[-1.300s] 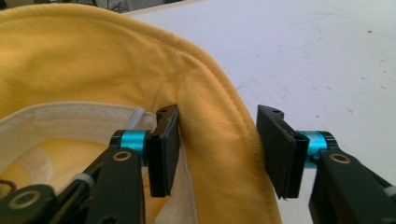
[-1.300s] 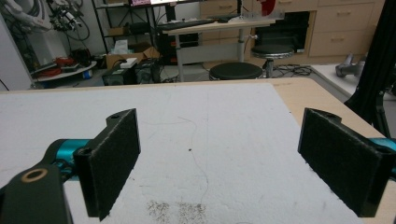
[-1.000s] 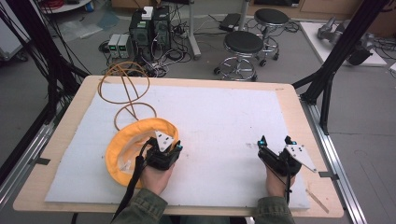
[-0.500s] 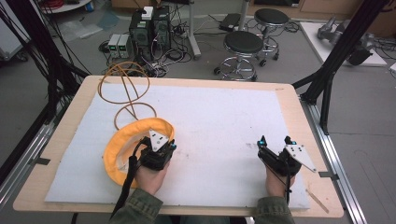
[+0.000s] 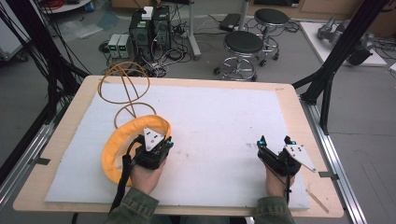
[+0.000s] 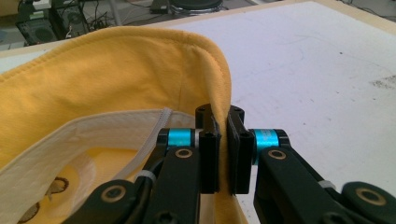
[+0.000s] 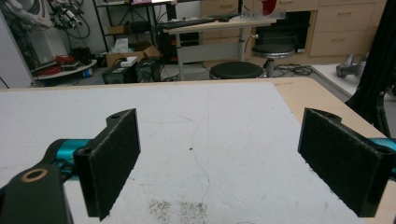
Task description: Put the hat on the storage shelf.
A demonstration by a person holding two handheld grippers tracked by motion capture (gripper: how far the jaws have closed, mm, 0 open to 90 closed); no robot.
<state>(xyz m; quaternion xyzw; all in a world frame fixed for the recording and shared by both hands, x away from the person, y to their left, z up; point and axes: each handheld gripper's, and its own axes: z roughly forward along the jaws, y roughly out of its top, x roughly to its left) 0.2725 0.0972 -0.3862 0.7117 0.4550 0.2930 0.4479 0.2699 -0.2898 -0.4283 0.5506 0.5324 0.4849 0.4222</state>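
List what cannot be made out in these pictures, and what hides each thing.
1. Yellow cloth, high view: its near part is hidden under the left gripper and hand.
2. Cloth's lining, left gripper view: cut off by the bottom edge and the gripper's arms; the dark marks are too partial to read.
3. Orange cable, high view: its far end is lost among floor clutter.

No text, label or number can be read.

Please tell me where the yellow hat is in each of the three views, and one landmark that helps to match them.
High view: hat at left on the white mat, rim clamped by the left gripper.
Left gripper view: hat across the left and centre.
Right gripper view: not in it.
Shared landmark: the white mat.
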